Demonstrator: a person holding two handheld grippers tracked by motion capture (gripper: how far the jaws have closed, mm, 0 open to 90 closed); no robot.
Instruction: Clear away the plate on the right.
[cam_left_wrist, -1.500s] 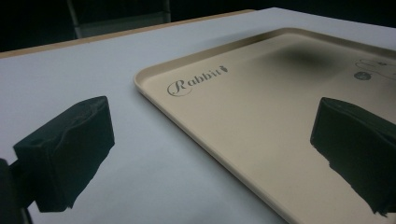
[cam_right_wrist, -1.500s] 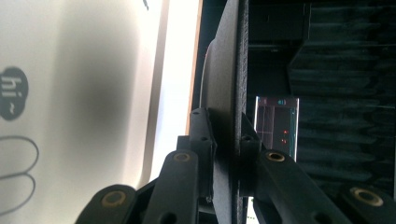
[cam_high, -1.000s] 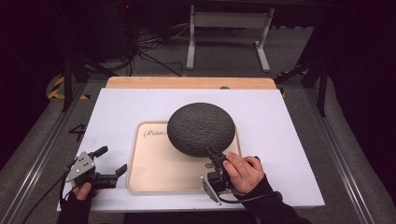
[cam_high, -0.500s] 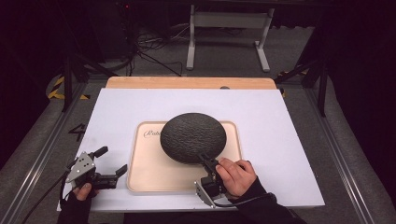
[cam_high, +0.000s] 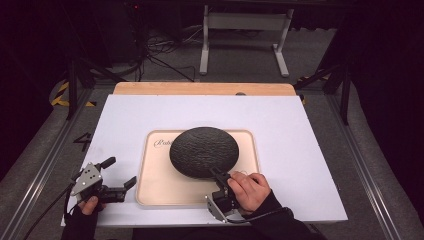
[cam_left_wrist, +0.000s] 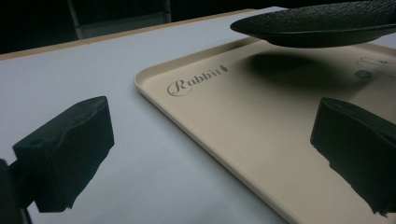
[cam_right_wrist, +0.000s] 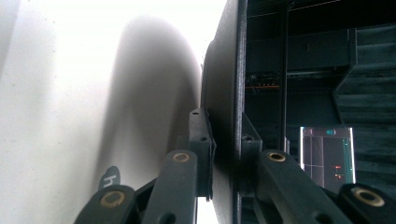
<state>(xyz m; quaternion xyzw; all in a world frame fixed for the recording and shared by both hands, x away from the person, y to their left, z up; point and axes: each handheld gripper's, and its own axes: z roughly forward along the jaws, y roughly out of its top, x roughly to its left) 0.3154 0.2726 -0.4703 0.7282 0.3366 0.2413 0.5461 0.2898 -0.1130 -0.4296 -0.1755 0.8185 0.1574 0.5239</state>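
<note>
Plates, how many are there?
1. The black plate is held by its near rim in the right gripper, hanging just above the beige tray. Nothing seems to hide another.

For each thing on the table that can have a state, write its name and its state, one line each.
black plate: clamped at its rim, lifted above the tray
tray: flat on the table, nothing resting on it
right gripper: shut on the black plate's edge
left gripper: open, holding nothing, beside the tray
</note>
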